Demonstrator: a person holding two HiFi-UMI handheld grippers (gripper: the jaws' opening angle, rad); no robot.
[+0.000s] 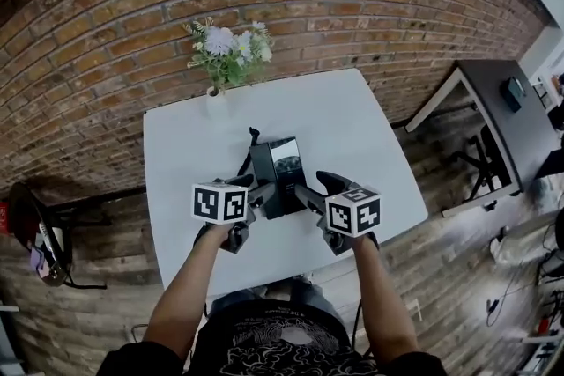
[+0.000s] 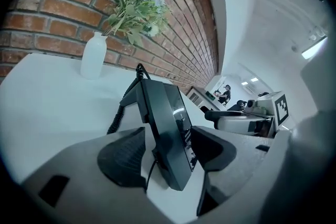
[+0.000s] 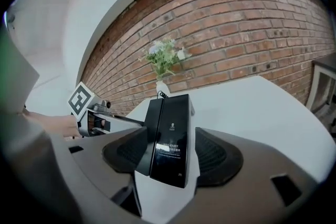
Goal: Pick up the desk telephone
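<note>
A black desk telephone (image 1: 278, 170) stands on the white table (image 1: 352, 136), its coiled cord trailing off its far left side. My left gripper (image 1: 257, 195) comes at its near left side and my right gripper (image 1: 310, 191) at its near right side. In the left gripper view the telephone (image 2: 165, 113) stands between the jaws of the left gripper (image 2: 168, 145), with a gap to the left pad, so that gripper is open. In the right gripper view the telephone (image 3: 170, 128) fills most of the space between the wide-spread jaws of the right gripper (image 3: 170, 150), which is also open.
A white vase with flowers (image 1: 226, 57) stands at the table's far edge against the brick wall. The table's near edge is just below my hands. A dark desk (image 1: 504, 114) stands off to the right and a chair (image 1: 40, 238) to the left.
</note>
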